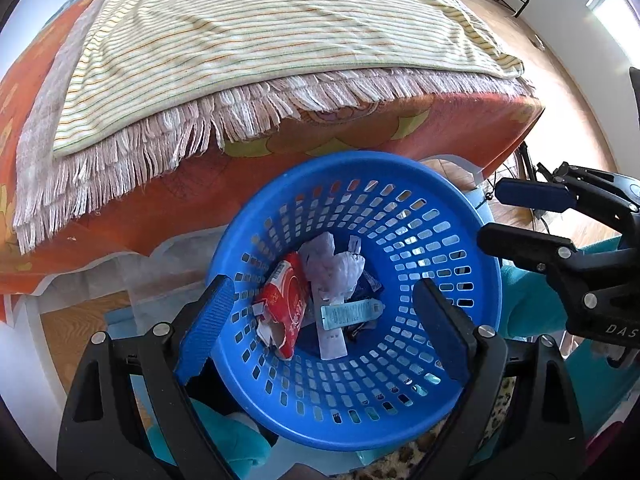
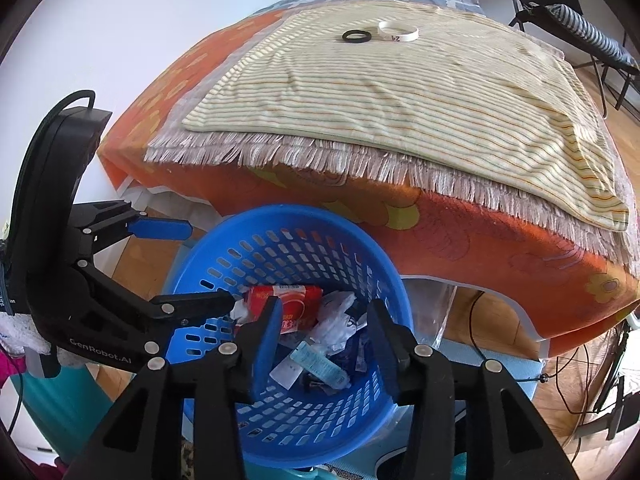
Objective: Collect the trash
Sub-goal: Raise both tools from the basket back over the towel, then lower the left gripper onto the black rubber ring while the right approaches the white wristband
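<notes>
Your left hand-held gripper (image 1: 320, 320) hangs over the blue basket (image 1: 460, 396), jaws wide apart, nothing between them. The trash sits at the basket bottom, directly below both grippers: a red wrapper (image 1: 286, 300) on the left, crumpled white plastic (image 1: 334, 266) in the middle, a pale blue packet (image 1: 350, 312) to the right. It all looks light, soft and crinkly, probably slippery; pinch a crumpled fold, not a flat face. Your right hand-held gripper (image 2: 322, 344) is also released, empty, above the same pile. The basket's slotted wall crowds any low reach. Beyond the grippers, a black ring (image 2: 356, 36) and a white ring (image 2: 398, 33) lie on the striped cloth (image 2: 400, 100) on the bed.
</notes>
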A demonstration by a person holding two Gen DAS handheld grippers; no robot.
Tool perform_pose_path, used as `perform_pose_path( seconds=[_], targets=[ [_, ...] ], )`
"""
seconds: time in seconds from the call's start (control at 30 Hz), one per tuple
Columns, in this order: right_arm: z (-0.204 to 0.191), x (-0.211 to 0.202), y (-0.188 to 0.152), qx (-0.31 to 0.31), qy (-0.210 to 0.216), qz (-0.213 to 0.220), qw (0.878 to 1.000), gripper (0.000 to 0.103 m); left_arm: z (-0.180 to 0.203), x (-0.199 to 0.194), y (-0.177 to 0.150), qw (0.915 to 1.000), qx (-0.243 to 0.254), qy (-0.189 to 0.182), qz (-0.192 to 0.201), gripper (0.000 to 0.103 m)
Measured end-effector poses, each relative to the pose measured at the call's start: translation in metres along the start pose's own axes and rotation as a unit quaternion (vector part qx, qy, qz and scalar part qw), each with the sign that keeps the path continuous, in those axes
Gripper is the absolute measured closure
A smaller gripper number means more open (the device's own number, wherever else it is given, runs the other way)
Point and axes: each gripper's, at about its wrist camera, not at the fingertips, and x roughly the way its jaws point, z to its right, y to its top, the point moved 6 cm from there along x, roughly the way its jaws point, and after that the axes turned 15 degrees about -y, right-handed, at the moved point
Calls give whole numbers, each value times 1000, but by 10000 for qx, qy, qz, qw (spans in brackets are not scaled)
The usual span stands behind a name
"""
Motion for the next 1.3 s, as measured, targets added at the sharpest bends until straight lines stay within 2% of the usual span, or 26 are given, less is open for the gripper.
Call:
perform_pose_path(
  seconds=[0.13,0.17,0.2,0.23,0.37,0.5,0.87,0.93,1.13,1.3],
  targets=[
    [2,-1,3,27,-52,7,10000,54,-1,-4,2,10000,-10,8,44,10],
    [3,-2,4,32,-68,12,10000,49,-1,-5,4,10000,-12,12,59,10],
    [3,-3,5,45,-98,41,9999,36,-1,-6,5,10000,-12,16,76,10],
    [4,-5,7,63,-137,108,9998,28,-2,-8,7,9999,-11,21,98,10],
    [6,-13,15,55,-246,249,9994,27,-4,-17,15,9998,-12,41,217,10],
    [9,-20,24,78,-341,372,9987,19,-6,-28,27,9993,20,83,371,10],
    [23,-33,56,4,-609,581,9965,12,-14,-58,73,9963,212,260,786,10],
    [28,-35,67,50,-594,638,9962,8,-19,-65,85,9956,170,266,888,10],
    [42,-43,103,35,-647,944,9934,6,-43,-76,125,9931,-71,344,1118,10],
    [59,-42,143,254,-664,1241,9897,6,-66,-77,161,9909,-247,452,1242,10]
  ],
)
